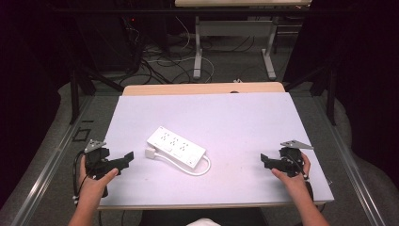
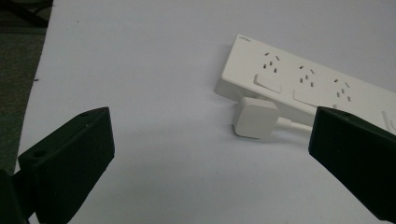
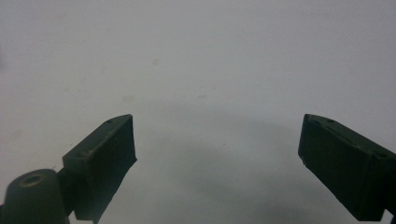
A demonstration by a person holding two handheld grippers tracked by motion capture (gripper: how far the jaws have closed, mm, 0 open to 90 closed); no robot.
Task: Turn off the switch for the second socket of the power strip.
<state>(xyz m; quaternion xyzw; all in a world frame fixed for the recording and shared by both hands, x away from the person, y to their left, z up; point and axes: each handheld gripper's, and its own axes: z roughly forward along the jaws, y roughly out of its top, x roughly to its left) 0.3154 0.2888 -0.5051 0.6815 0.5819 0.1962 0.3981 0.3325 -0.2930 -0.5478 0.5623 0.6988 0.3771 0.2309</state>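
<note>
Lying btwn left gripper (image 1: 126,158) & right gripper (image 1: 264,160): power strip (image 1: 176,148).

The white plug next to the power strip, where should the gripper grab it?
Probably across the two flat sides of the white plug, coming in from the left gripper, whose open jaws already face it. The plug is a small square block lying flat; its cord leaves the far side, and the power strip crowds behind.

bare table (image 1: 244,117) is seen all around the power strip (image 1: 176,146); its near side is blocked by plug (image 1: 150,153) and cable (image 1: 200,170).
</note>
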